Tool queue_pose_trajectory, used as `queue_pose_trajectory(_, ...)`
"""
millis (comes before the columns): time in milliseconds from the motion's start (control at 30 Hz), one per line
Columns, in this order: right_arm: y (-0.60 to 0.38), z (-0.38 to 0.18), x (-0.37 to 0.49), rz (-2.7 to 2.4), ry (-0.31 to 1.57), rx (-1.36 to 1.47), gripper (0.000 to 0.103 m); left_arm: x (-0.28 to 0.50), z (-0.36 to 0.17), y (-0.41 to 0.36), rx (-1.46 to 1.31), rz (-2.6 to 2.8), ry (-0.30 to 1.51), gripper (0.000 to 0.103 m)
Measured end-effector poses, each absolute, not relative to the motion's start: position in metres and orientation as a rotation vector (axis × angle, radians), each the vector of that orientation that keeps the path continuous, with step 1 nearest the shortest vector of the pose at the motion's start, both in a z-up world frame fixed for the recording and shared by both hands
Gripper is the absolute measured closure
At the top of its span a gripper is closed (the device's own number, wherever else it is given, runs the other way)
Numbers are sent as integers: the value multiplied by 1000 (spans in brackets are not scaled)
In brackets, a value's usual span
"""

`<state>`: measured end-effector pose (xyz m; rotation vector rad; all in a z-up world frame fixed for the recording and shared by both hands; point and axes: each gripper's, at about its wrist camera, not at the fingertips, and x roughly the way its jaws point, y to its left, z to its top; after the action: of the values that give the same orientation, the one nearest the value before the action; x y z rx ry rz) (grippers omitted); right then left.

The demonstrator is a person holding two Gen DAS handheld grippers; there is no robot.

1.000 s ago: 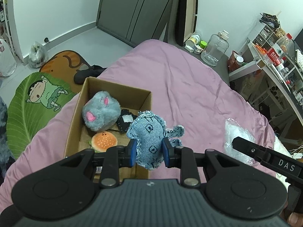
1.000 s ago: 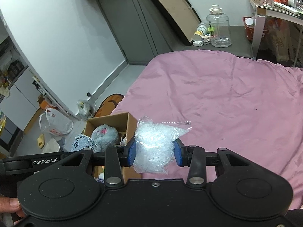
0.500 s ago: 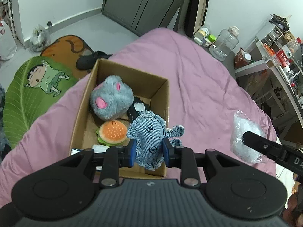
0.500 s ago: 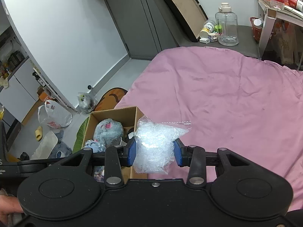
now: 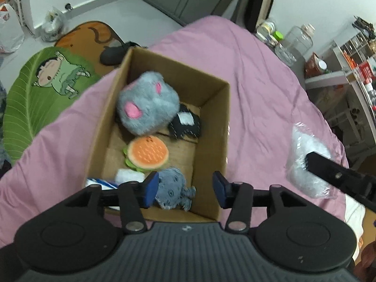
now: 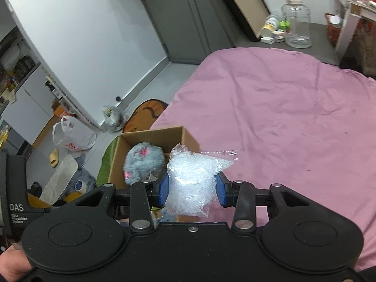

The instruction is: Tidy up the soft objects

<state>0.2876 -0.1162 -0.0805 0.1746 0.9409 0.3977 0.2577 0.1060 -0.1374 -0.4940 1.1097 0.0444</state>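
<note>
In the box (image 5: 211, 127) — frayed denim toy (image 5: 172, 191)

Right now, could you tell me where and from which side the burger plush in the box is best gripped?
Grip the burger plush across its round bun edges, coming straight down from above. It lies flat, bun up, on the box floor with free cardboard to its right; the walls block a sideways approach. The open left gripper seems nearest.
</note>
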Motion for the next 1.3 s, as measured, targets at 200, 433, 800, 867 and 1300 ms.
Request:
queue_pose_trajectory(200, -91, -87, 294, 461, 965, 173, 63, 258, -119, 128, -485, 97, 1067, 54)
queue_pose_trajectory(433, -62, -88, 302, 528, 976, 151, 63, 258, -110, 151, -485, 168, 1045, 53)
queue_pose_trajectory(800, -65, -87, 301, 525, 980, 200, 46, 247, -96, 161, -446, 184, 1044, 27)
queue_pose_trajectory(867, -70, -83, 299, 517, 975, 201, 46, 246, -92, 160, -428, 187, 1051, 22)
queue_pose_trajectory(1300, -94, -60, 276, 514, 928, 203, 28, 226, -59, 147, -385, 190, 996, 5)
